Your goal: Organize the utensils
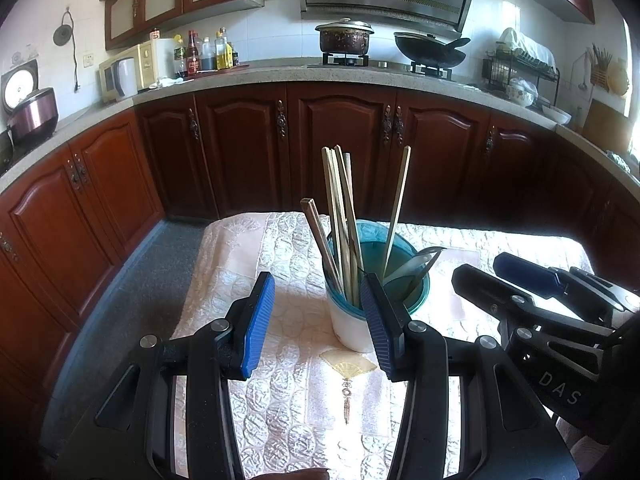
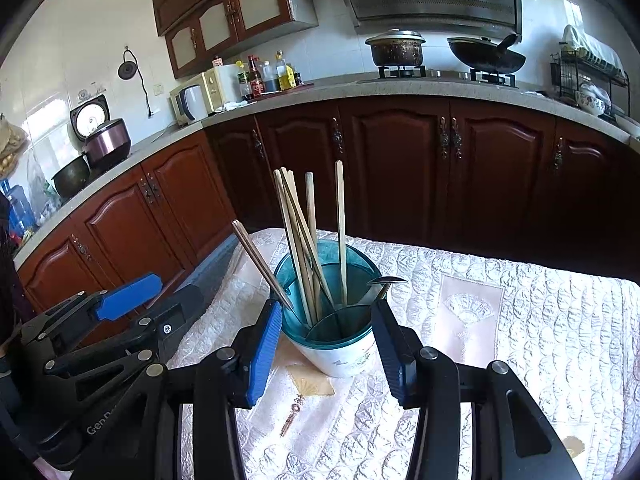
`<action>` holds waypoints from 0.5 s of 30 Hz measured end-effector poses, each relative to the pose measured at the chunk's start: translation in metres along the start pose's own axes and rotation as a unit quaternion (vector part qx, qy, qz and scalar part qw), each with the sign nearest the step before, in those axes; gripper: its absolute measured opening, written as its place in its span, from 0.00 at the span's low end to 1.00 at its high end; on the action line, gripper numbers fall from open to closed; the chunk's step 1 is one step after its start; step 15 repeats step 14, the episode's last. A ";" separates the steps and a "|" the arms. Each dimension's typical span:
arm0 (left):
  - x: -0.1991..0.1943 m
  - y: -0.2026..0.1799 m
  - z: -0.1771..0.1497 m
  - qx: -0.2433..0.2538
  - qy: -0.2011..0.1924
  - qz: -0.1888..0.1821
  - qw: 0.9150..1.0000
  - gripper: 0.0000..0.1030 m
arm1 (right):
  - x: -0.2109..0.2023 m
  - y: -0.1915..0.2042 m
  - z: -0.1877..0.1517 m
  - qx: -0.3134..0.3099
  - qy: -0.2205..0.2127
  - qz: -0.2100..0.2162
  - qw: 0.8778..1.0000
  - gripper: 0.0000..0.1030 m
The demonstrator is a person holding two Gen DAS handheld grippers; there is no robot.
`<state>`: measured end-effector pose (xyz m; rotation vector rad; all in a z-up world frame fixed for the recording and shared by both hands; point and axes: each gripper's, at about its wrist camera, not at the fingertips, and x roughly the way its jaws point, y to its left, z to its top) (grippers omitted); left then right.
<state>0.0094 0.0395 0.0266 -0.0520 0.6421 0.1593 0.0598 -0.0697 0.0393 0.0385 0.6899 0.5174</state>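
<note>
A white utensil holder with a teal rim (image 1: pixel 350 326) (image 2: pixel 344 356) stands on the quilted tablecloth (image 1: pixel 280 392) (image 2: pixel 520 340). Several wooden chopsticks (image 1: pixel 340 208) (image 2: pixel 300 228) stand upright in one compartment, and metal spoon handles (image 1: pixel 424 260) (image 2: pixel 385 281) lean out of another. My left gripper (image 1: pixel 316 280) (image 2: pixel 178 286) hovers just short of the holder, open, with nothing between its blue pads. My right gripper (image 2: pixel 326 308) (image 1: pixel 478 268) is beside it, also open, and the holder sits just beyond its fingertips without being pressed.
The table's far edge faces dark red cabinet doors (image 1: pixel 340 140). Grey floor (image 1: pixel 132 280) lies off the table's left side. On the counter behind are a pot (image 1: pixel 344 38), a wok (image 1: pixel 430 50), bottles (image 1: pixel 204 54), a microwave (image 1: pixel 132 68) and a dish rack (image 1: pixel 520 68).
</note>
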 end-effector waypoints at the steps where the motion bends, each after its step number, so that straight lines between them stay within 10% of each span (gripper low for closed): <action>1: 0.000 0.000 0.000 -0.001 0.000 0.000 1.000 0.43 | 0.000 0.000 0.000 0.000 -0.001 0.000 1.000 0.44; 15: 0.002 -0.001 -0.003 0.000 -0.003 -0.008 1.000 0.43 | 0.002 -0.013 -0.007 0.009 0.005 -0.003 1.000 0.44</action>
